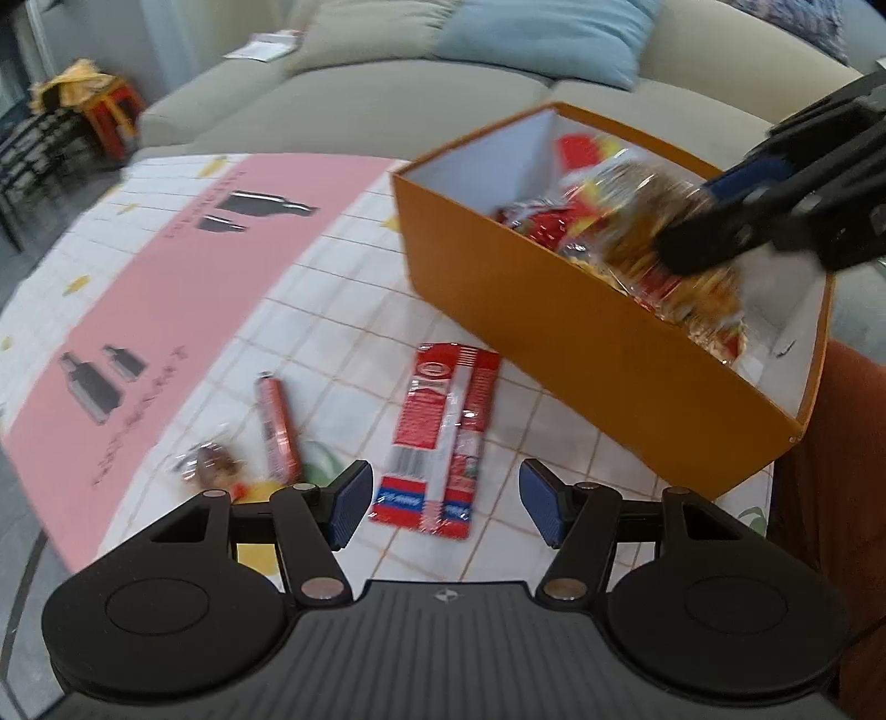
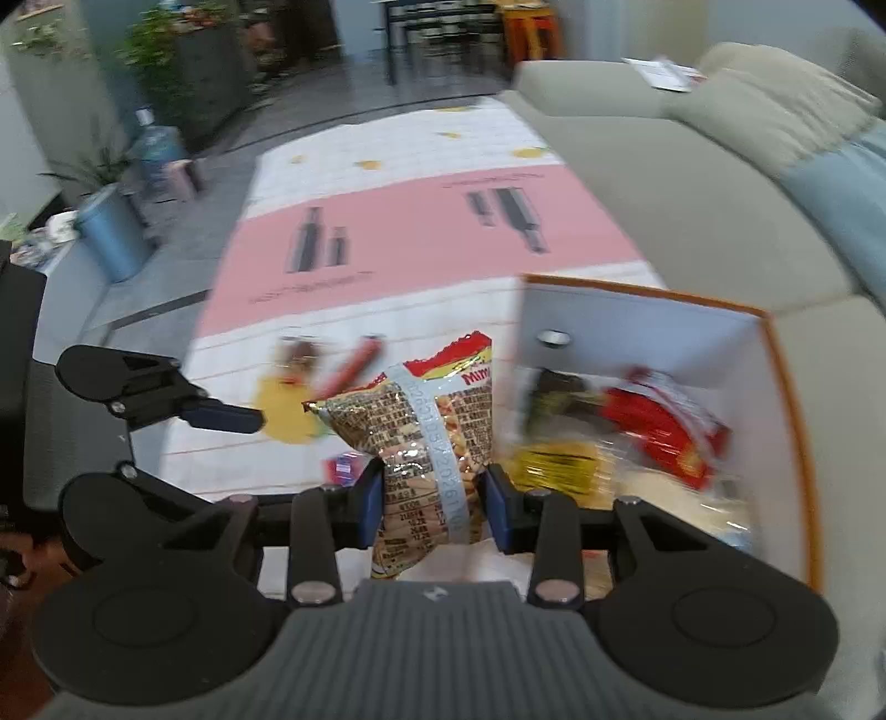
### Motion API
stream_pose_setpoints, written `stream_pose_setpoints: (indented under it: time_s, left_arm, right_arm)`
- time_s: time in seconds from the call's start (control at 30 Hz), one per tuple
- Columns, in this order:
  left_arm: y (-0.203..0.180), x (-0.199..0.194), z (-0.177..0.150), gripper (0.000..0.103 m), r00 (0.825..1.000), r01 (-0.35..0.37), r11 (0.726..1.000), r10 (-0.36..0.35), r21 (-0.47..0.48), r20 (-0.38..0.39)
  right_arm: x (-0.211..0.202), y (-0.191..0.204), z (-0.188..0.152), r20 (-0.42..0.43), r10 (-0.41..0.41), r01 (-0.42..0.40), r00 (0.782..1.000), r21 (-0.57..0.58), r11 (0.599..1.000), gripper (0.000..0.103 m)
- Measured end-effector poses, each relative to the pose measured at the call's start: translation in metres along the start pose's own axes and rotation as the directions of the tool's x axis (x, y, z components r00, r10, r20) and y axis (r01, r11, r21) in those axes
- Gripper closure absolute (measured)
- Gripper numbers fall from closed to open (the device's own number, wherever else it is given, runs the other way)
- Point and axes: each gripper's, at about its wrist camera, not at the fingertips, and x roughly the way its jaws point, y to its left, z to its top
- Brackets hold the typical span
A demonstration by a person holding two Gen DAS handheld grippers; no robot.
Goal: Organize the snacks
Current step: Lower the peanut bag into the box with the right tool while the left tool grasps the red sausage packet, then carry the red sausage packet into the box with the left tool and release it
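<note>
My right gripper (image 2: 434,498) is shut on a clear bag of nuts (image 2: 437,432), held upright just left of the orange box (image 2: 637,315). Seen from the left wrist, that gripper (image 1: 714,221) holds the bag (image 1: 653,232) over the box (image 1: 554,332), which contains several red and yellow packets (image 2: 664,432). My left gripper (image 1: 446,501) is open above the table, with a red and white packet (image 1: 443,432) lying flat just beyond its fingertips. A red sausage stick (image 1: 275,426) and a small wrapped sweet (image 1: 213,462) lie to the left of that packet.
The table carries a white checked cloth (image 1: 343,310) and a pink mat (image 1: 183,288). A beige sofa (image 1: 387,94) with a blue cushion (image 1: 548,33) runs along the far side. An orange-brown surface (image 1: 830,454) lies right of the box.
</note>
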Motion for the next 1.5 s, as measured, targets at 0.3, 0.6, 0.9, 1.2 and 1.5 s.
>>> stream_pose_setpoints:
  time_s: [0.3, 0.6, 0.9, 1.2, 1.5]
  left_arm:
    - [0.010, 0.058, 0.017, 0.031, 0.995, 0.061, 0.997, -0.058, 0.039, -0.083]
    - [0.009, 0.089, 0.019, 0.031, 0.979, 0.080, 0.994, -0.065, 0.073, -0.191]
    - [0.012, 0.111, 0.020, 0.025, 0.975, 0.050, 0.998, -0.044, 0.024, -0.220]
    - [0.011, 0.118, 0.028, 0.022, 0.978, 0.056, 0.998, -0.060, -0.022, -0.200]
    - [0.006, 0.110, 0.026, 0.056, 0.980, 0.009, 0.992, -0.034, -0.127, -0.195]
  right_arm:
    - [0.004, -0.063, -0.025, -0.174, -0.075, 0.093, 0.982, 0.095, 0.991, 0.067]
    - [0.029, -0.087, -0.025, -0.354, -0.079, 0.035, 0.932, -0.131, 0.991, 0.067]
    - [0.056, -0.102, -0.027, -0.457, -0.141, 0.071, 0.878, -0.168, 0.983, 0.067]
    - [0.077, -0.104, -0.035, -0.509, -0.145, 0.070, 0.848, -0.164, 0.984, 0.065]
    - [0.071, -0.091, -0.035, -0.466, -0.195, 0.106, 0.863, -0.211, 0.972, 0.051]
